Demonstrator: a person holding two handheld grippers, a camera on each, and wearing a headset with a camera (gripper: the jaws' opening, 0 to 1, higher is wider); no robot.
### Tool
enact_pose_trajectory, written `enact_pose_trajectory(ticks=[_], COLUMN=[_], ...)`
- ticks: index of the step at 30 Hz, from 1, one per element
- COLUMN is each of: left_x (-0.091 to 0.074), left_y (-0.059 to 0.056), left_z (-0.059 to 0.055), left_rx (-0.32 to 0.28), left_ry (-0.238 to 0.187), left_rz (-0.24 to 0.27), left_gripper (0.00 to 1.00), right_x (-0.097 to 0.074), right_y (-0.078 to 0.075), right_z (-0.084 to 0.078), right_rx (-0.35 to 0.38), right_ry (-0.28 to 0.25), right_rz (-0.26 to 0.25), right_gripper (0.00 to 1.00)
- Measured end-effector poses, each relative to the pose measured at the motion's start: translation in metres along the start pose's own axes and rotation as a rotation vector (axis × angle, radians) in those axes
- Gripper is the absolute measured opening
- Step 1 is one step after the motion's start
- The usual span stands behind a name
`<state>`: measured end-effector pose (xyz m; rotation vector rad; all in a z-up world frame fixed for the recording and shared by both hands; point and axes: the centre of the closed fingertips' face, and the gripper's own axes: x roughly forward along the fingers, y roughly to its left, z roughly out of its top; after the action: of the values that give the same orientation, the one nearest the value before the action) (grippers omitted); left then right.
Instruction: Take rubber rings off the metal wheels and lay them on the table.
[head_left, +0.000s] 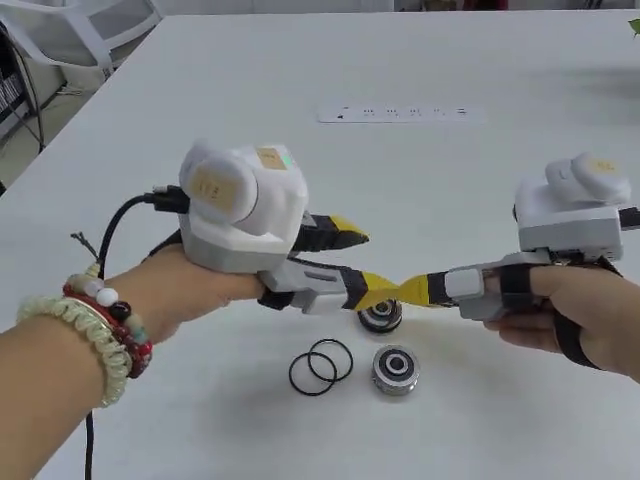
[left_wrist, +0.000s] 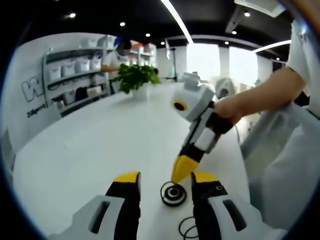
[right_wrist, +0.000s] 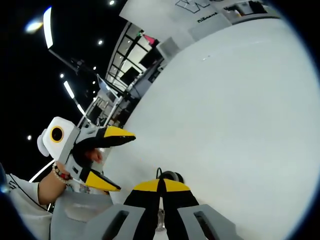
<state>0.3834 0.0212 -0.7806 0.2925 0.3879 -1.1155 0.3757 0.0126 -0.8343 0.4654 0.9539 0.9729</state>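
Head view: my left gripper (head_left: 375, 266) gapes open, right gripper (head_left: 408, 292) pinched closed at a metal wheel (head_left: 381, 317), two rubber rings (head_left: 320, 366) lying nearby

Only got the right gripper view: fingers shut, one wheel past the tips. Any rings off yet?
Observer: Yes, two rubber rings lie overlapping on the table, head view.
Operator: Other wheels?
Observer: A second metal wheel sits just right of those rings.
Operator: Ring on my wheel?
Observer: Left gripper view: a black ring circles the first wheel, the right gripper tips at it.
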Motion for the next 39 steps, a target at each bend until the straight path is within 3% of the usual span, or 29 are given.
enact_pose_trajectory(ticks=[11, 20, 27, 33, 39], left_x=[-0.053, -0.108, -0.151, -0.170, -0.177], left_y=[-0.001, 0.003, 0.003, -0.010, -0.020], left_z=[0.026, 0.027, 0.011, -0.011, -0.030], left_rx=[0.032, 0.041, -0.007, -0.050, -0.091], left_ry=[-0.040, -0.050, -0.043, -0.032, -0.022], left_rz=[0.016, 0.100, 0.213, 0.263, 0.287], left_gripper=[0.63, 0.68, 0.76, 0.83, 0.86], right_x=[-0.004, -0.008, -0.007, -0.004, -0.001], right_y=[0.009, 0.022, 0.039, 0.056, 0.068], right_z=[0.010, 0.023, 0.028, 0.028, 0.025], right_rx=[-0.014, -0.031, -0.062, -0.097, -0.125], right_ry=[-0.030, -0.069, -0.078, -0.072, -0.056], right_rz=[0.016, 0.045, 0.086, 0.128, 0.155], right_gripper=[0.00, 0.00, 0.00, 0.00, 0.00])
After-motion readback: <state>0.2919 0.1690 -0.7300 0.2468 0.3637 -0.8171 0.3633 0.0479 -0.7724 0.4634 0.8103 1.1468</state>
